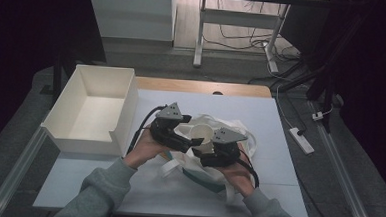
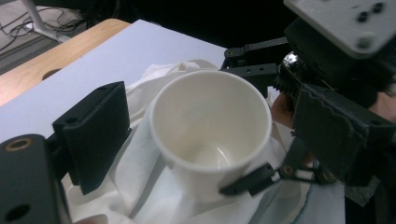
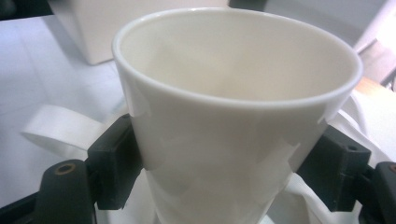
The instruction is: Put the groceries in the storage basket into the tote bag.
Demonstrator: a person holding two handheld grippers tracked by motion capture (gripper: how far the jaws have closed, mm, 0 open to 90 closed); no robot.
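Note:
A white cup (image 1: 200, 134) is held upright above a crumpled white cloth bag (image 1: 239, 133) at the middle of the table. My right gripper (image 3: 219, 172) is shut on the cup (image 3: 233, 116), with one black pad pressed on each side of its lower wall. My left gripper (image 2: 210, 121) comes in from the left, and its jaws stand wide apart around the cup (image 2: 210, 126). A fold of the bag (image 2: 140, 158) lies between its left pad (image 2: 95, 135) and the cup, so there is a gap. From above, the left gripper (image 1: 192, 138) and right gripper (image 1: 206, 148) meet at the cup.
An open white box (image 1: 126, 110) stands at the table's left. The white mat (image 1: 279, 143) spreads to the right of the bag and toward the front edge. The bag's straps (image 1: 170, 168) trail toward the person. On the floor at the right lies a power strip (image 1: 301, 140).

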